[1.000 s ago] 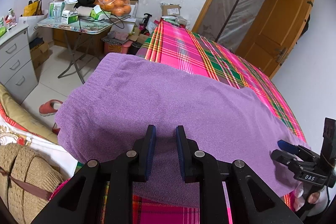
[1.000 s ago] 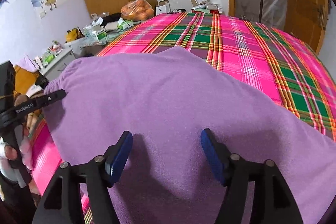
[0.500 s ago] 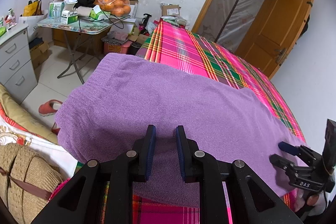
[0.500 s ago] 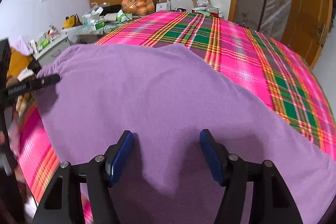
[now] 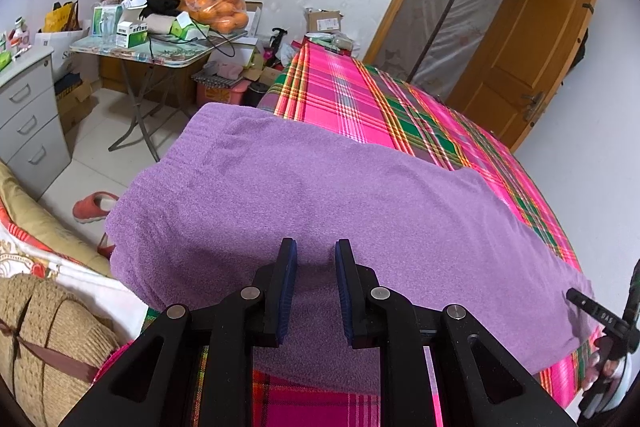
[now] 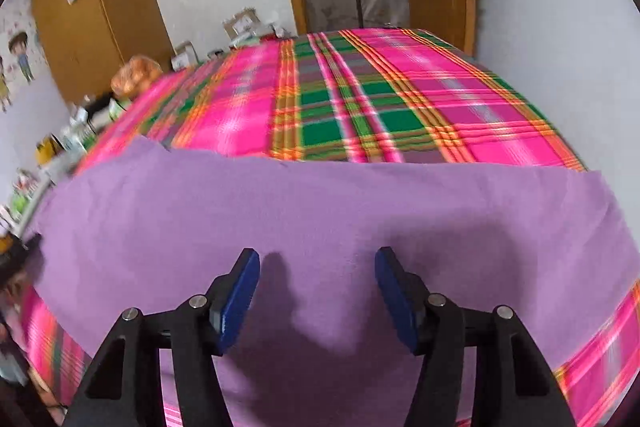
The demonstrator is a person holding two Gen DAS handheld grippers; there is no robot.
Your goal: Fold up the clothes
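A purple garment (image 5: 320, 203) lies spread flat across the near end of the plaid bed (image 5: 360, 99), its ribbed waistband at 10 o'clock hanging past the bed's edge in the left wrist view. The left gripper (image 5: 316, 259) hovers over the near hem at 6 o'clock, jaws narrowly apart; whether any cloth is pinched between them I cannot tell. The right gripper (image 6: 316, 267) sits over the cloth at 6 o'clock in its own view, jaws wide and closing, with only flat fabric beneath them and nothing yet caught between the pads.

Risks, as I judge them: the right wrist view is smeared by motion, so the jaws may shut over the middle of the cloth rather than an edge, grabbing one layer or none. If the right side lifts while the left has no real hold, the fold will skew. The overhanging waistband could drag the garment toward the floor.

Readable writing is scarce: "DAS" shows on the right gripper's finger at 4 o'clock in the left wrist view. The green boxes (image 5: 132, 31) on the table (image 5: 168, 53) at 10 o'clock carry print too small to read.
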